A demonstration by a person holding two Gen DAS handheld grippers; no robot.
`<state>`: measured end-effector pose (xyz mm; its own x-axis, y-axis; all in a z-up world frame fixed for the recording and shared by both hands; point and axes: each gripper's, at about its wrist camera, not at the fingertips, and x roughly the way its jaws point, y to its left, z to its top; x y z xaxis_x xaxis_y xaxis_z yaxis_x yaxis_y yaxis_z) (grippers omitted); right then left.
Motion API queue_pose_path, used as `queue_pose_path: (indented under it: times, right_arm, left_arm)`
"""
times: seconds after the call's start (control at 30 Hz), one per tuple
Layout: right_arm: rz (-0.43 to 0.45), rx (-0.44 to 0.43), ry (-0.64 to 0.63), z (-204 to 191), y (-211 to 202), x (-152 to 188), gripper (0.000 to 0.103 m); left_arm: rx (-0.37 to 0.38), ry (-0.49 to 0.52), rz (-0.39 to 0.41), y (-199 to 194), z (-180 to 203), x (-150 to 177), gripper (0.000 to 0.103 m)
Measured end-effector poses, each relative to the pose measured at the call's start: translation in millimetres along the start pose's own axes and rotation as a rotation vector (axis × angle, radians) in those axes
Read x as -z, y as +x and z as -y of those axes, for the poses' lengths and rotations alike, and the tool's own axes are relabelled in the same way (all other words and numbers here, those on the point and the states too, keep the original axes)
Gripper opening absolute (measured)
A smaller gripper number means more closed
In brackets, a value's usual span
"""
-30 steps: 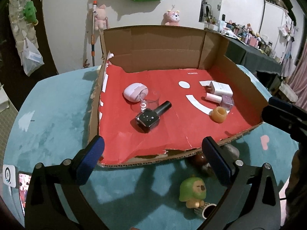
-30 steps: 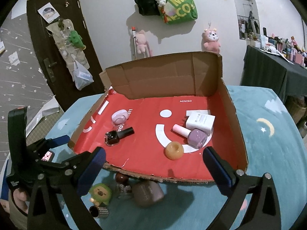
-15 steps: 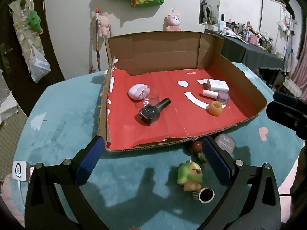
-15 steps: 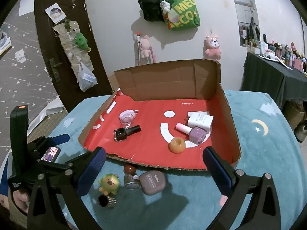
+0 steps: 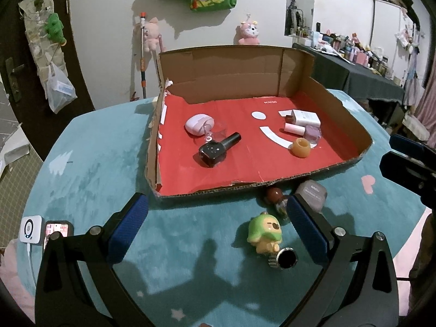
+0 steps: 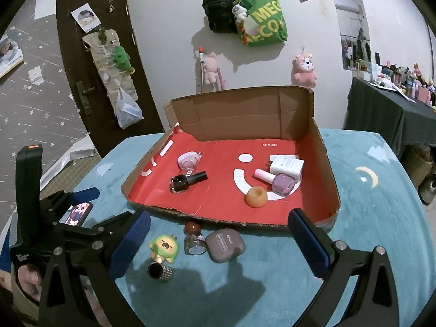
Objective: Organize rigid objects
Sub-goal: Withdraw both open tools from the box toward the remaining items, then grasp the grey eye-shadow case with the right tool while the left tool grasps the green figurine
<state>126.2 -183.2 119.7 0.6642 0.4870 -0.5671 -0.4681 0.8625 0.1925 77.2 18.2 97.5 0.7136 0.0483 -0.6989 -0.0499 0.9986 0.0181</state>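
A shallow cardboard box (image 5: 174,190) (image 6: 331,174) with a red floor stands on the teal table. Inside lie a black nail polish bottle (image 5: 216,150) (image 6: 186,182), a lilac round case (image 5: 197,124) (image 6: 188,160), an orange ring-shaped piece (image 5: 300,147) (image 6: 256,196), a purple polish bottle (image 5: 310,133) (image 6: 280,182) and a white carton (image 5: 305,117) (image 6: 287,166). In front of the box sit a green figurine (image 5: 265,230) (image 6: 163,248), a small brown-capped bottle (image 5: 278,200) (image 6: 193,238), a mauve earbud case (image 5: 310,192) (image 6: 224,245) and a knurled metal cap (image 5: 284,257) (image 6: 160,271). My left gripper (image 5: 216,229) and right gripper (image 6: 219,242) are both open and empty, held back from the box front.
A phone (image 5: 55,231) (image 6: 77,212) and a white charger puck (image 5: 31,230) lie at the table's left near edge. A dark cluttered side table (image 6: 392,109) stands at the right. Plush toys and bags hang on the back wall.
Both grippers have drawn back and up from the box. The loose items in front of the box have come fully into view. Nothing was picked up.
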Motion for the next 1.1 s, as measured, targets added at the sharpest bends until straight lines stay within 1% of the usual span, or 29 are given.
queue_pose_path:
  times: [0.17, 0.4, 0.6, 0.83, 0.93, 1.03, 1.1]
  right_arm:
    - [0.002, 0.001, -0.009, -3, -4, 5, 0.103]
    - [0.015, 0.026, -0.030, -8, -9, 15, 0.103]
    - [-0.001, 0.027, -0.032, -10, -8, 22, 0.103]
    - [-0.054, 0.009, -0.034, -12, 3, 33, 0.089]
    - [-0.085, -0.013, -0.016, -9, 10, 40, 0.083]
    - [-0.106, -0.005, -0.010, -6, 16, 45, 0.076]
    - [-0.124, 0.005, -0.008, -4, 21, 49, 0.073]
  left_arm:
    - [-0.004, 0.004, 0.006, -3, 1, 5, 0.103]
    - [0.014, -0.001, -0.002, -4, 3, 14, 0.103]
    - [0.039, 0.008, -0.004, -5, 6, 23, 0.103]
    - [0.067, -0.007, -0.013, -4, 1, 34, 0.103]
    - [0.074, -0.019, -0.020, -2, -2, 38, 0.103]
    - [0.088, -0.022, -0.031, 2, -3, 42, 0.101]
    - [0.096, -0.018, -0.041, 5, -2, 44, 0.101]
